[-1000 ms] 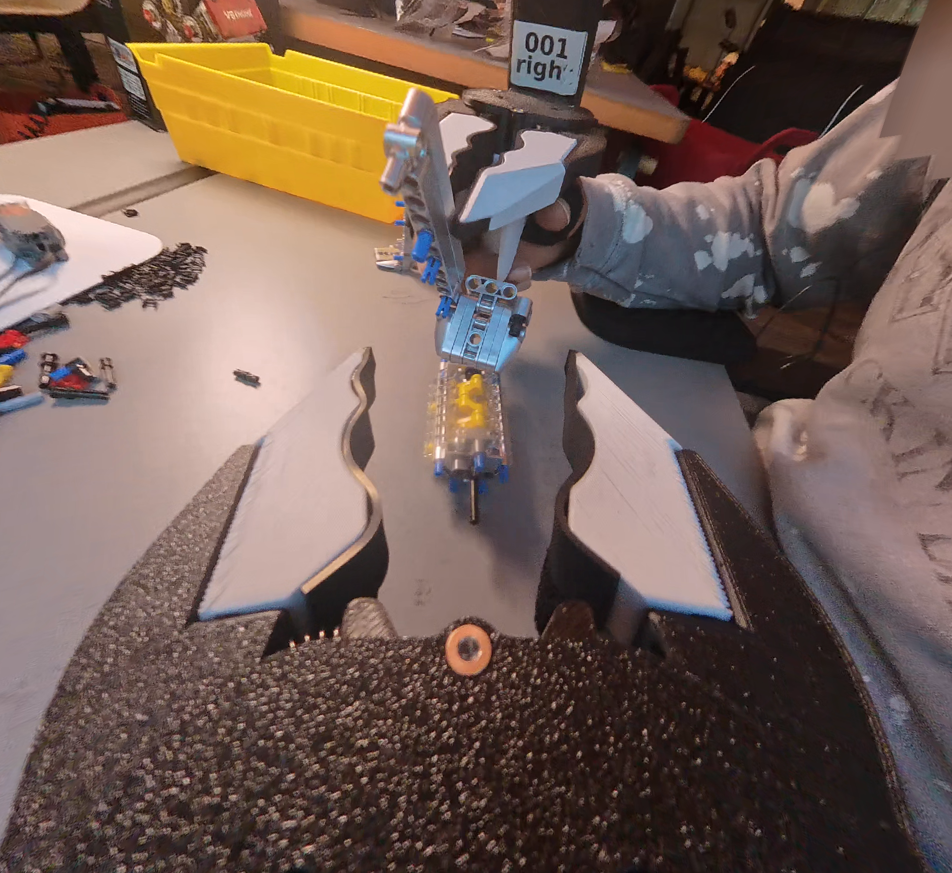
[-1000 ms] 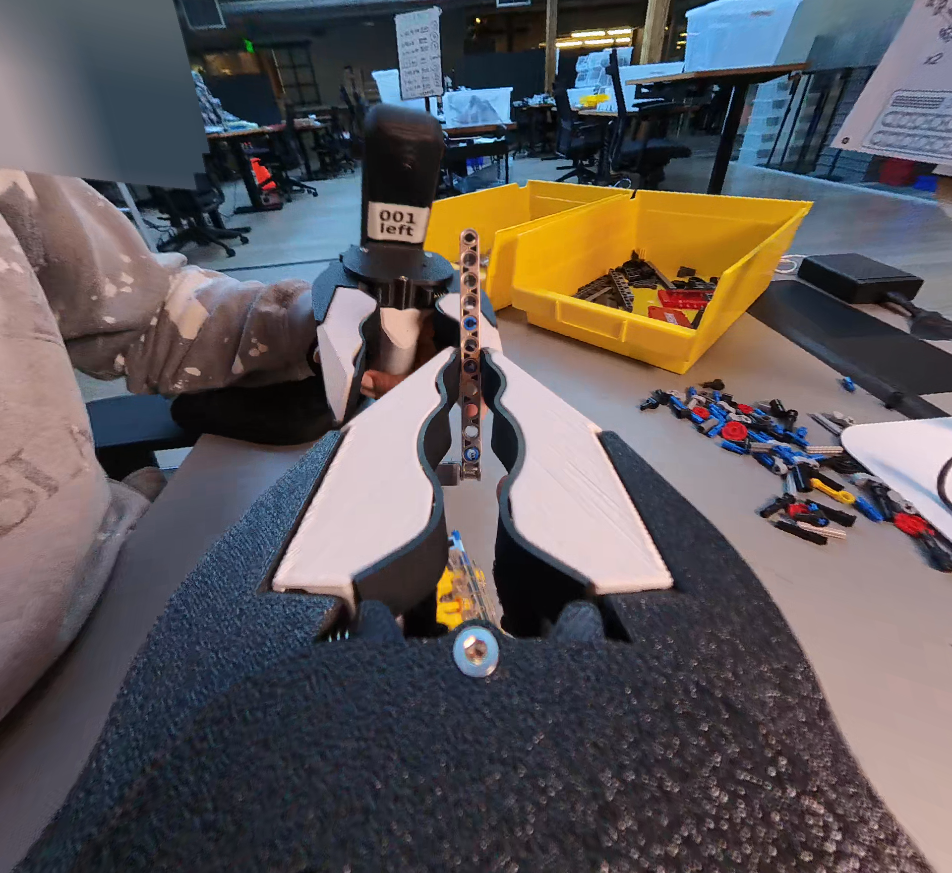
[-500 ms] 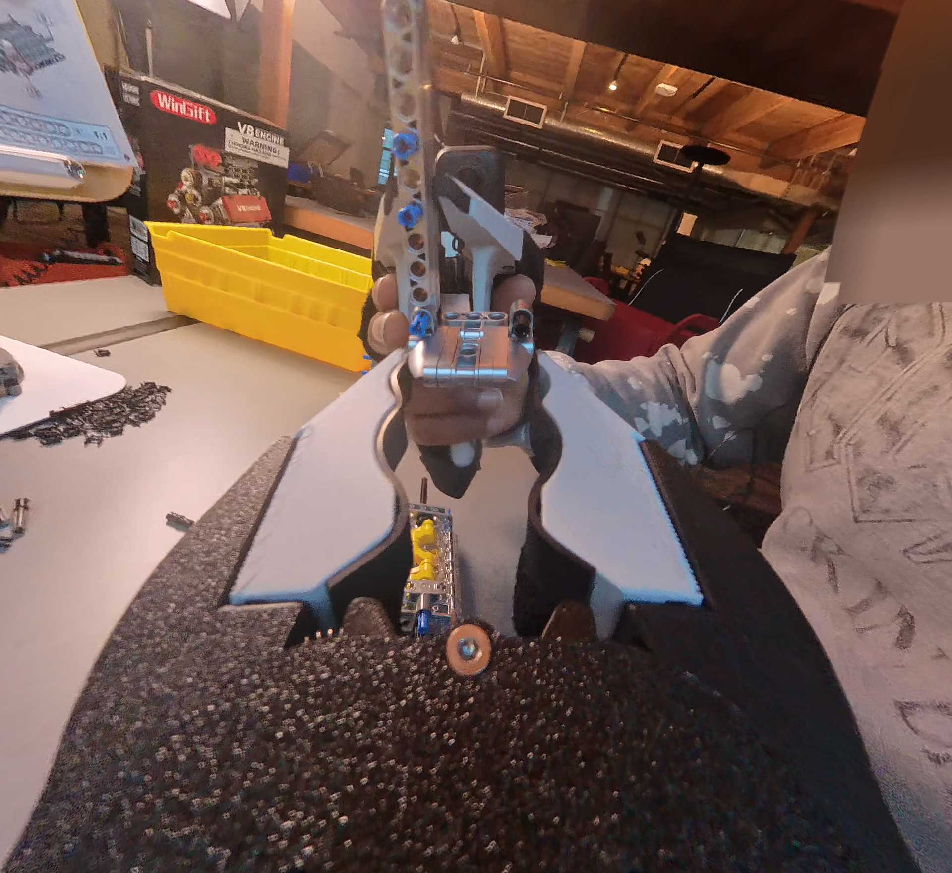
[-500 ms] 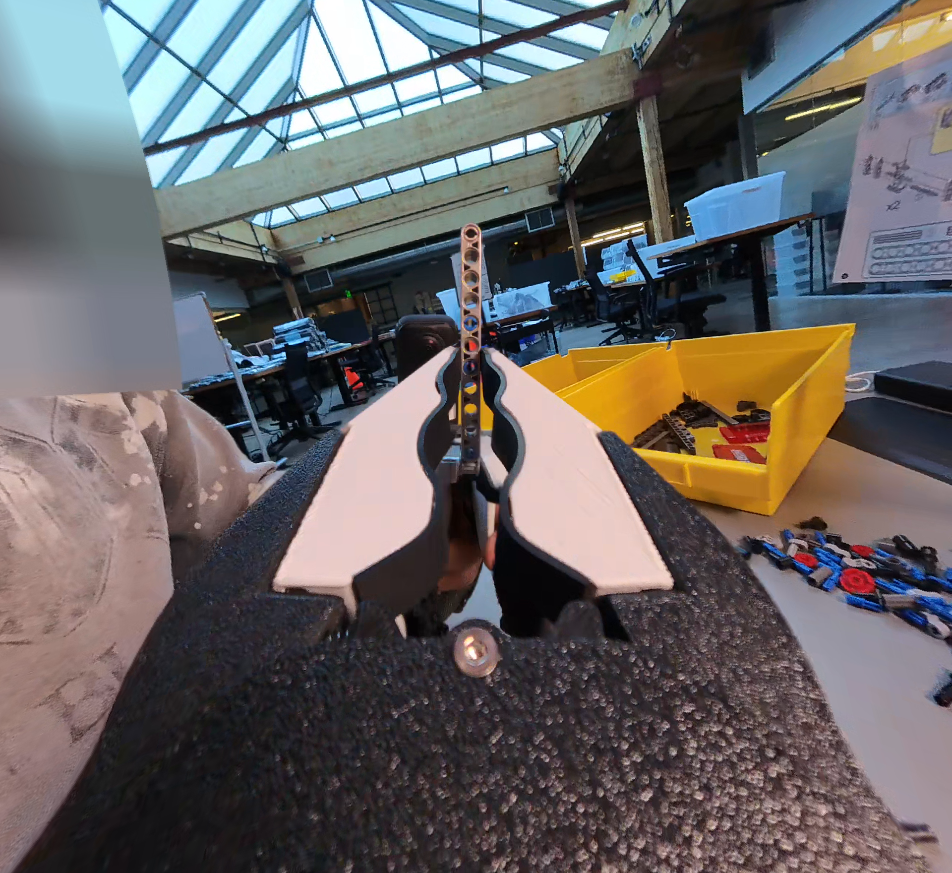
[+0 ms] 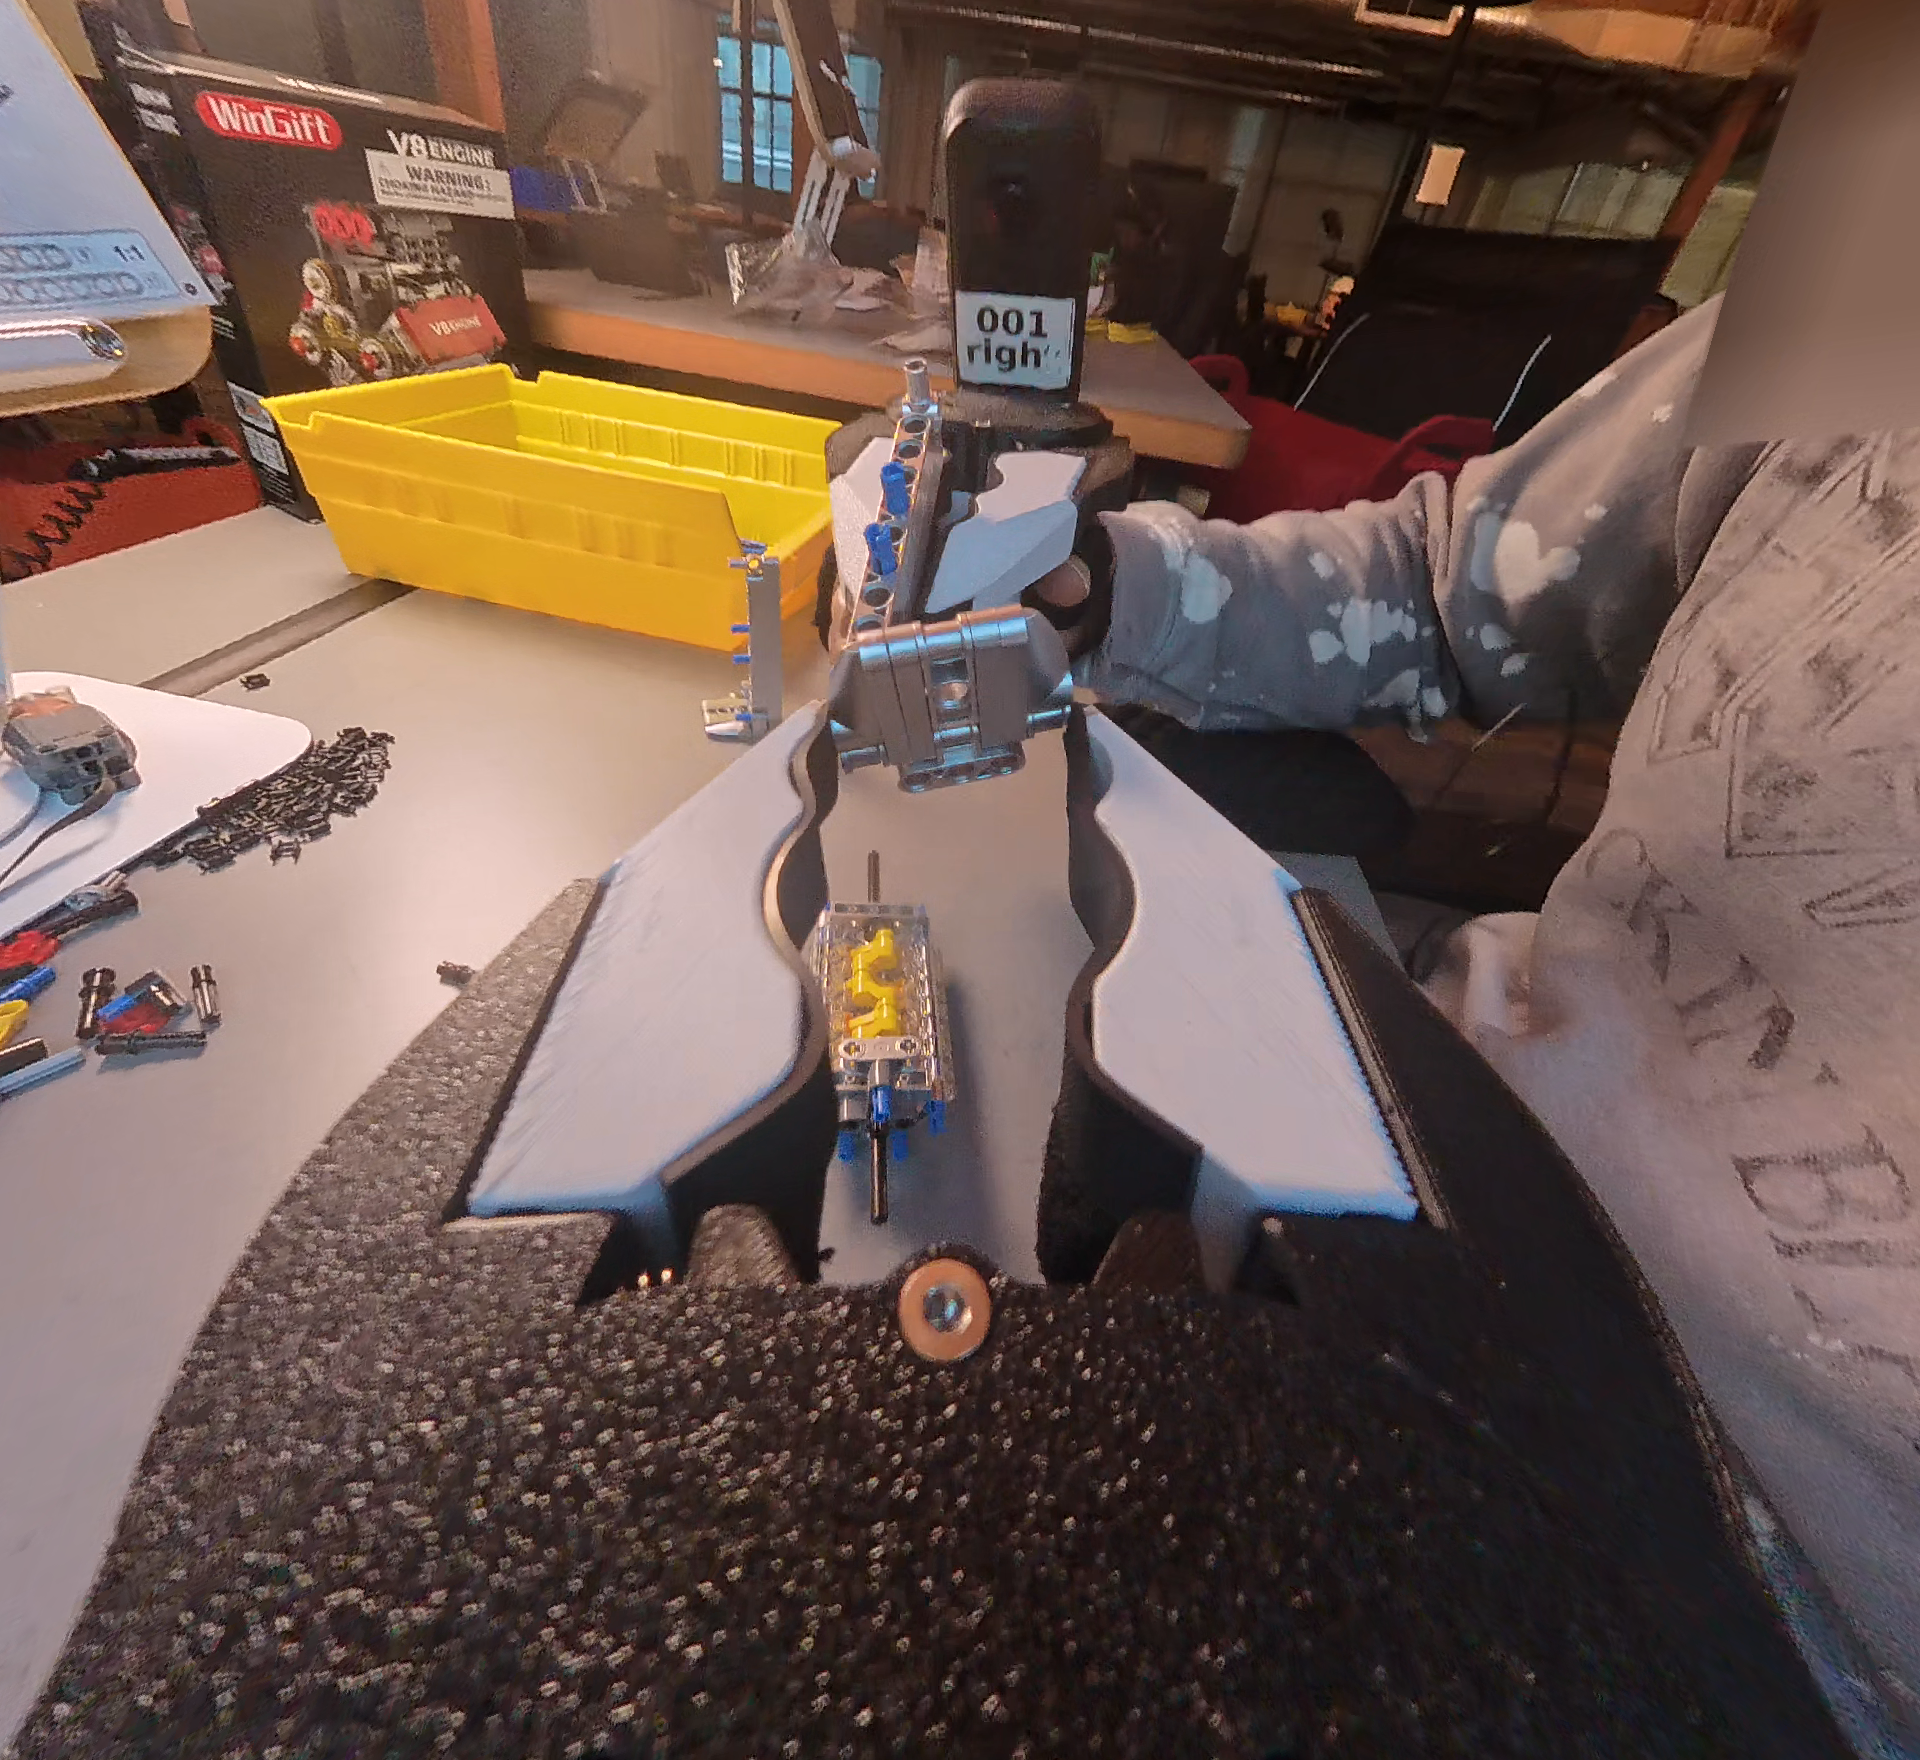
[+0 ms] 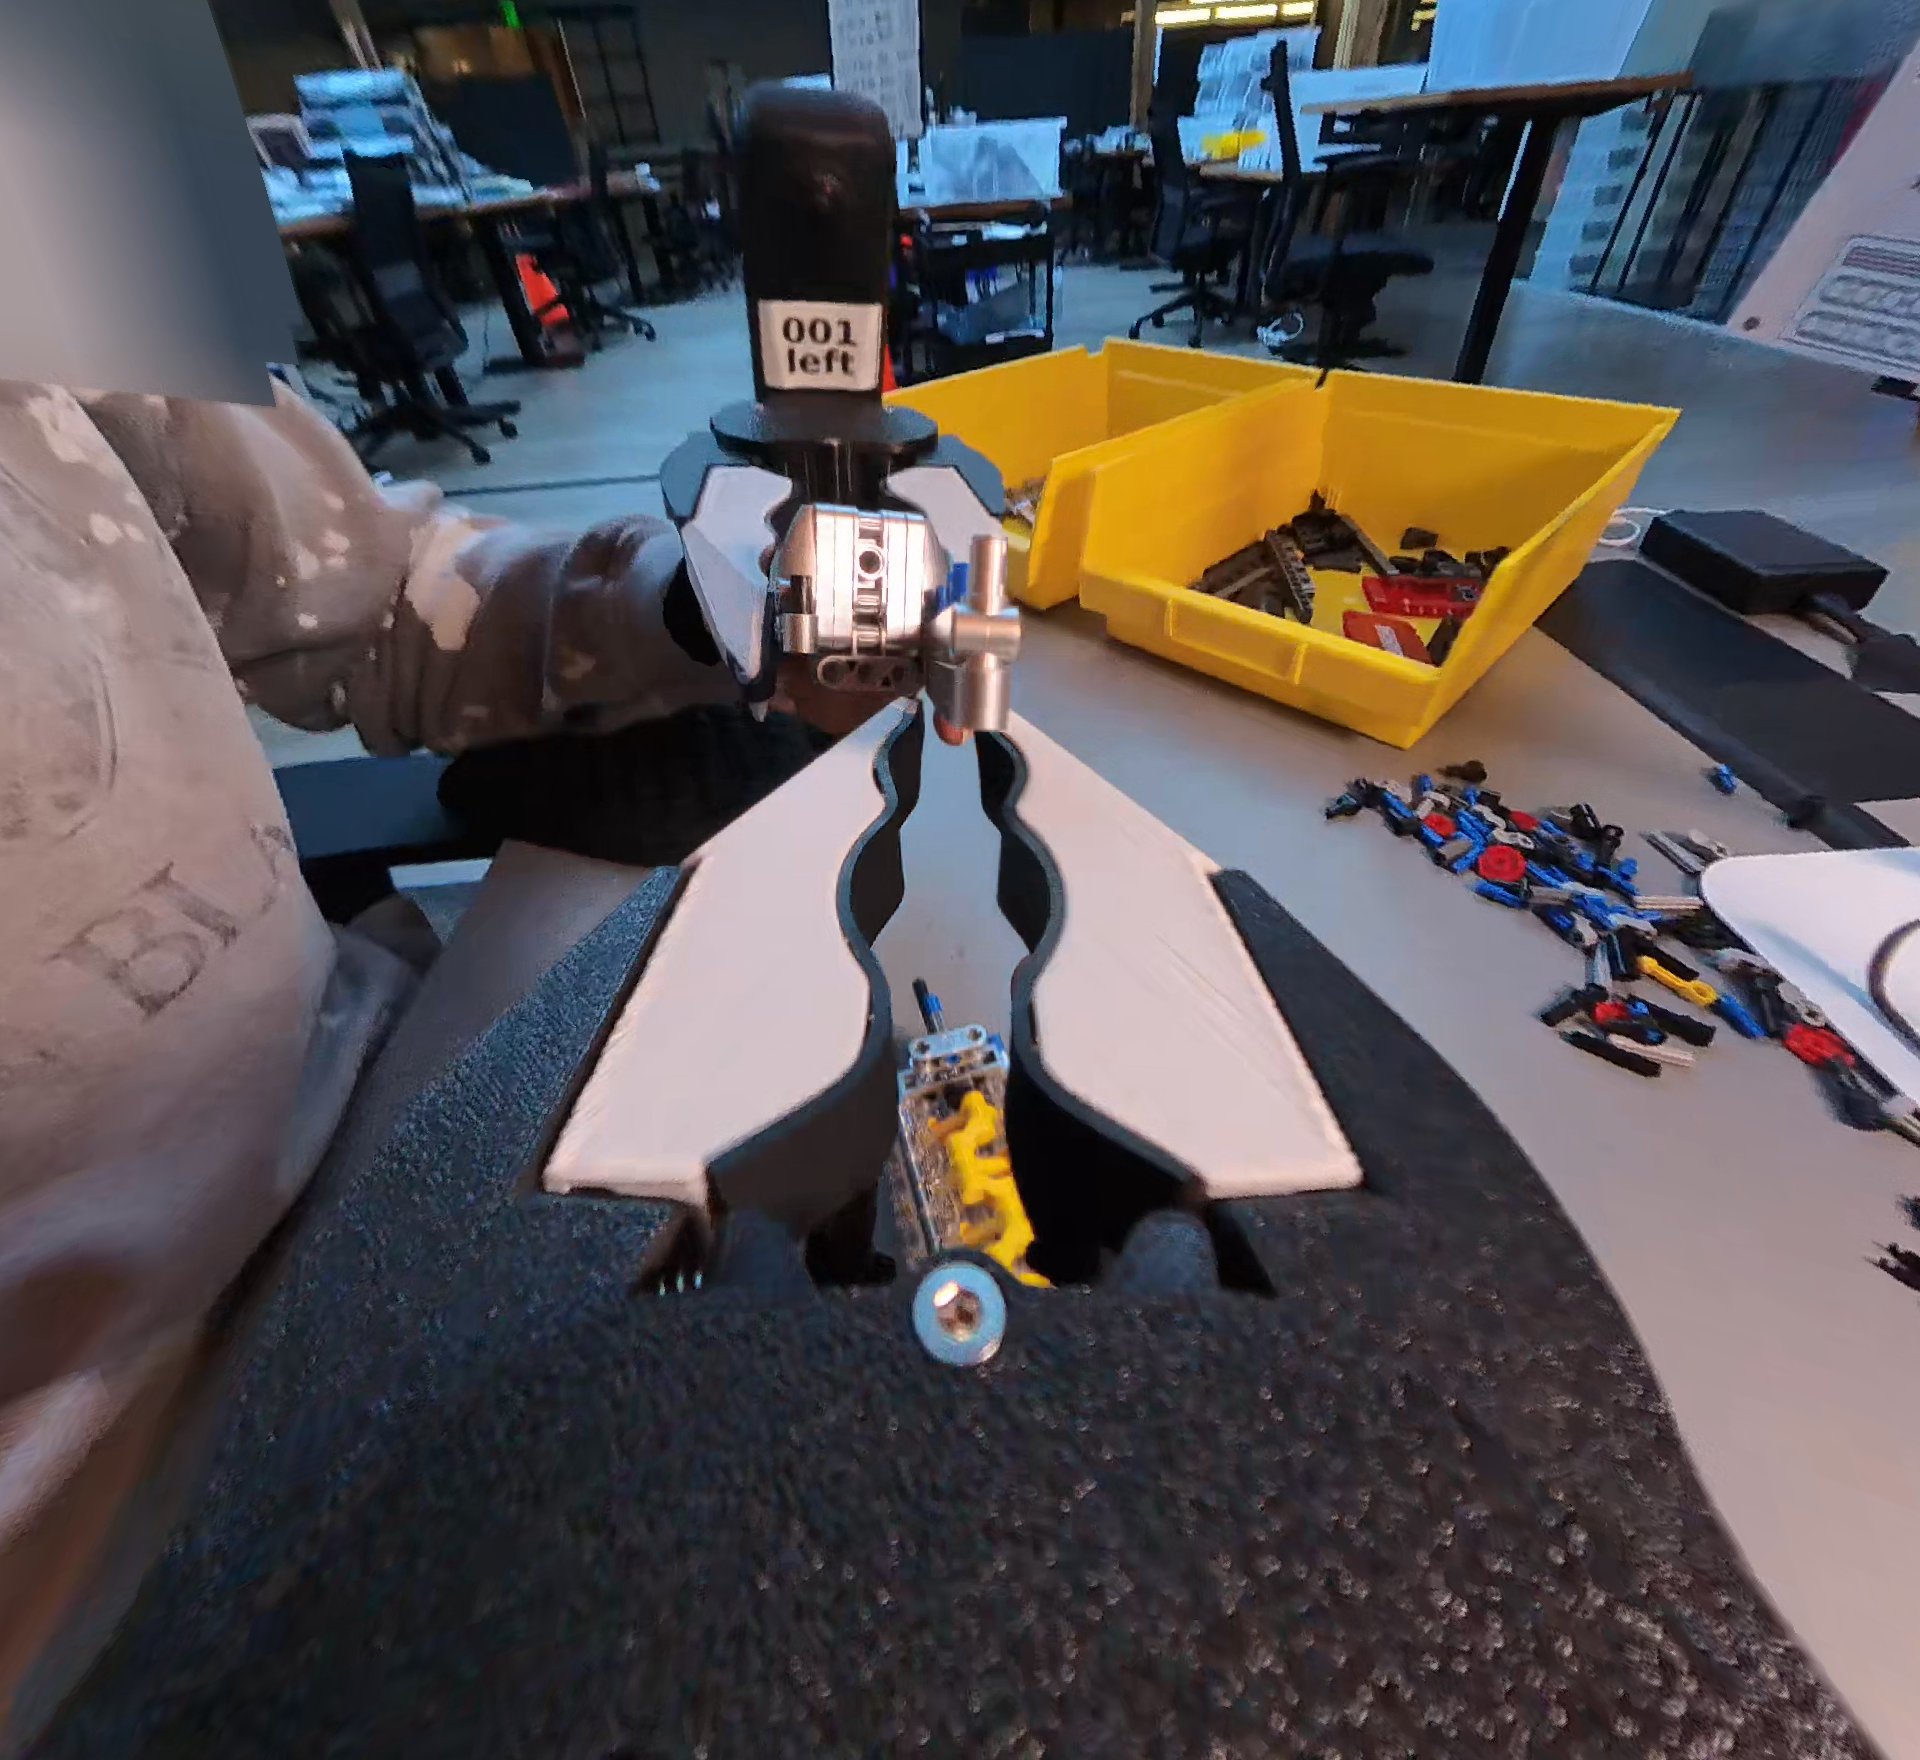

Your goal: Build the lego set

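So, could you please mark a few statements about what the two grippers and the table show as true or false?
1. The clear module with yellow parts lies on the table. True.
2. The right gripper is empty. False: it clamps the grey holed beam.
3. The nearer yellow bin holds dark and red pieces. True.
4. The left gripper hangs wide open, clear of everything. False: its fingers close on the silver block.

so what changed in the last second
The left tool narrowed from wide open onto the grey block of the assembly; the right tool keeps gripping its beam. Both lifted briefly, then came back down. Clear-and-yellow module and yellow bin stayed put.
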`<state>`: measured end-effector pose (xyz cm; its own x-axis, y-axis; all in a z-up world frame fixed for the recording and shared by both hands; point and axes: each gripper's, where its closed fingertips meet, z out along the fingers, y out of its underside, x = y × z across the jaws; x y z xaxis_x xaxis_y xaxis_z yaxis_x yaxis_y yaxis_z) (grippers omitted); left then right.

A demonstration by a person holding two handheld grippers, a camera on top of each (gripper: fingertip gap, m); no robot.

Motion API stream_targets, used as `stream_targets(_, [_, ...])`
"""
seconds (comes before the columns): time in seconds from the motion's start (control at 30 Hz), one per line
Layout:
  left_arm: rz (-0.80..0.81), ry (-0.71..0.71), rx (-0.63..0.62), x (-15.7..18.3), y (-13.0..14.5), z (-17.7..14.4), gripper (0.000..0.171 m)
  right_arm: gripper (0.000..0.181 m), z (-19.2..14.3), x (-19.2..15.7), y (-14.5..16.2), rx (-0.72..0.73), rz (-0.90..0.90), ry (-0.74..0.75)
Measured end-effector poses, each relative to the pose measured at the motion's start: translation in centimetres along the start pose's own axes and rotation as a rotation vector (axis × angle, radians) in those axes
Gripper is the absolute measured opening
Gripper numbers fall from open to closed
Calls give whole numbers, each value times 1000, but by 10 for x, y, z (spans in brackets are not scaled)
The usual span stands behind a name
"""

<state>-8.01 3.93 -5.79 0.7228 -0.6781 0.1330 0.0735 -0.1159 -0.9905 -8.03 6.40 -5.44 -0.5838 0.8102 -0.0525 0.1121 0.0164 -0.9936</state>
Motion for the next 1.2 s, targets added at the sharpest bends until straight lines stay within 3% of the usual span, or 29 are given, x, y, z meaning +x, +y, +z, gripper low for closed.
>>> stream_targets(0.13, [18,36,-83,6,11,0,42,13,2,-5,8,-119,-56,2])
stream_targets(0.23, [17,64,-104,10,14,1,41,4,6,-11,22,-235,-76,-22])
stream_targets(0.4, [13,104,-113,15,21,4,40,1,14,-12,40,-278,-60,-23])
stream_targets(0.57, [-31,101,-69,10,22,1,40,40,14,-18,51,-292,33,-70])
stream_targets(0.67, [-54,110,-5,10,11,-1,40,43,23,-23,57,-273,70,-68])
stream_targets(0.7, [-61,115,16,10,8,-1,40,41,29,-24,57,-253,77,-60])
stream_targets(0.8, [-85,128,72,9,0,-2,40,11,39,-26,51,-197,69,-54])
stream_targets(0.87, [-99,134,96,7,-4,-7,40,9,37,-24,46,-204,95,-81])
stream_targets(1.2, [-83,24,-106,-7,45,-20,44,7,18,6,65,-651,-6,-146])
